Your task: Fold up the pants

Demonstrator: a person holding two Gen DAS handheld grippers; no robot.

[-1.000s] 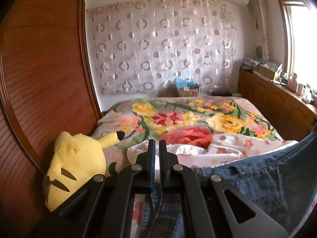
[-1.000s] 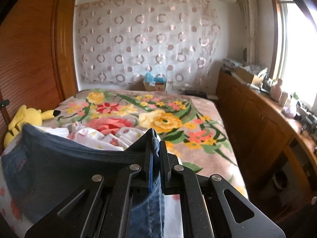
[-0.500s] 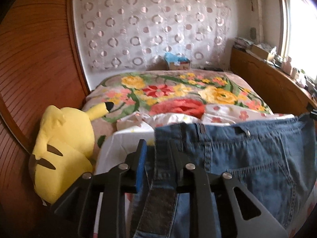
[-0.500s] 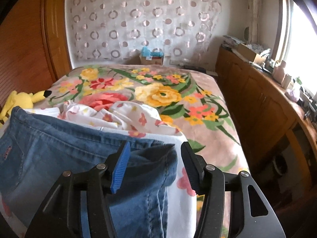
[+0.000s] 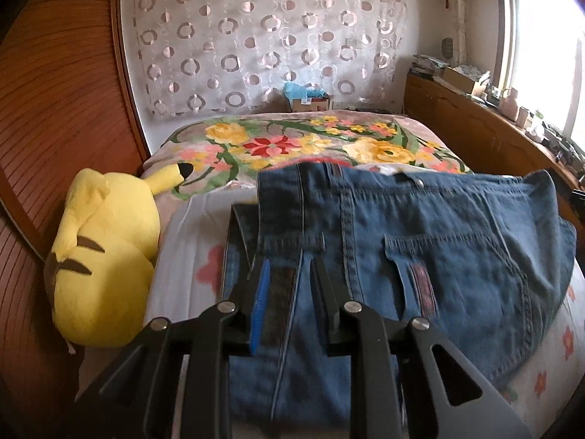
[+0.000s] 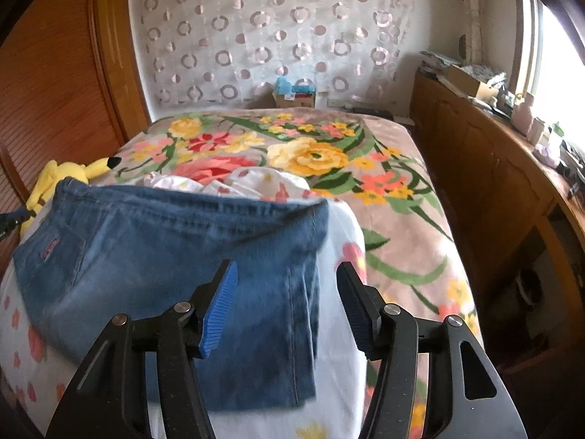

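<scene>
jeans (image 5: 438, 241): blue denim, matt, stitched seams
plush toy (image 5: 102, 252): yellow, soft fuzzy cloth
bedspread (image 6: 395, 168): floral, fleecy cloth
wardrobe door (image 5: 55, 109): ribbed brown wood, slight sheen
left tongs (image 5: 289, 274): matt black plastic, ridged blue pad

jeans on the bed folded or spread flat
Folded: the jeans lie doubled on the white sheet, waistband over leg fabric, free of both open grippers.

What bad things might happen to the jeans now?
1. The jeans lie partly on a rumpled sheet, so the fold may sit lumpy or slide.
2. The left gripper has a denim strip between its open fingers, which may snag and drag when it pulls away.
3. The right gripper is opening astride the jeans' edge and may nudge it.
</scene>
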